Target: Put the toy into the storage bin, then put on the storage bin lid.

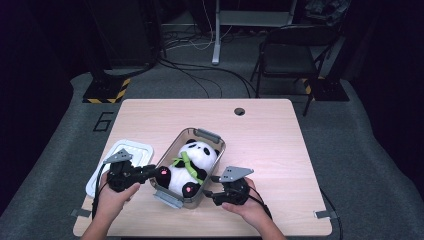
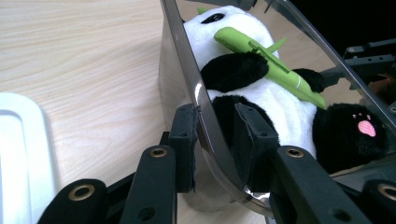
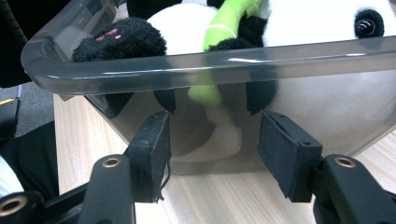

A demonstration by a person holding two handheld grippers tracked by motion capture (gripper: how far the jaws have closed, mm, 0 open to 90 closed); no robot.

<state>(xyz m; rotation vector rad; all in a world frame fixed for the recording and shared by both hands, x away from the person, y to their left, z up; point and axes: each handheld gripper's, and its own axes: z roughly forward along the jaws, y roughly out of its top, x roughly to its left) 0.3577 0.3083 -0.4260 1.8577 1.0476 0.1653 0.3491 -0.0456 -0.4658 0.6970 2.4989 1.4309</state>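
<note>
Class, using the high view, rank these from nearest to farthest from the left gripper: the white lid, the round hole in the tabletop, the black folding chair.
1. White lid, beside the left gripper.
2. Round hole, far table edge.
3. Black folding chair, on the floor beyond.

Far tabletop [image 1: 260,125] free — bin [image 1: 216,136] mid-table

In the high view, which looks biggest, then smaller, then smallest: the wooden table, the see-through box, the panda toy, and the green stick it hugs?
1. Wooden table, by far the biggest.
2. See-through box, which holds the whole panda.
3. Panda toy, a bit smaller than the box.
4. Green stick, the smallest, lying across the panda's tummy.
</note>
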